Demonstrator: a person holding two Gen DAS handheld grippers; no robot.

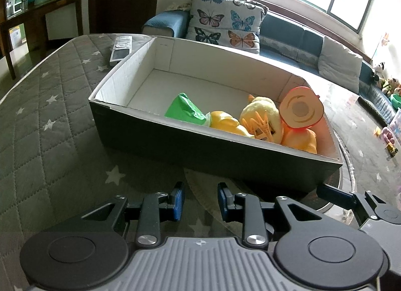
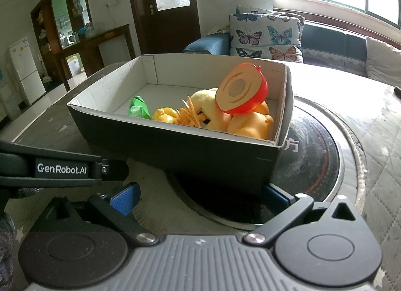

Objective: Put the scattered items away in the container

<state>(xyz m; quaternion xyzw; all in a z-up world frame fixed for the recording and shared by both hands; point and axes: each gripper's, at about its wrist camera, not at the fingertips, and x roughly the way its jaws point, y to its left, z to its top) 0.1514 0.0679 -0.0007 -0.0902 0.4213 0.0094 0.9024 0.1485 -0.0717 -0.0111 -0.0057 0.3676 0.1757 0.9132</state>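
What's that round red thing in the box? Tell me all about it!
It's a toy onion half, looking like plastic: a red skin and a flat tan cut face with curved rings. It sits tilted on top of the yellow toys, at the right end of the cardboard box, leaning near its wall. No claw touches it.

Just ahead of the right tool (image 2: 199,197), its blue pads spread wide, a dark cardboard box (image 2: 175,150) holds yellow plastic toys (image 2: 250,123).

Your left gripper (image 1: 200,199) and right gripper (image 2: 200,197) share black linkage arms, silver screws, blue finger pads (image 2: 125,198) and ribbed grey housings; one finger reads "GenRobot.AI" in white.
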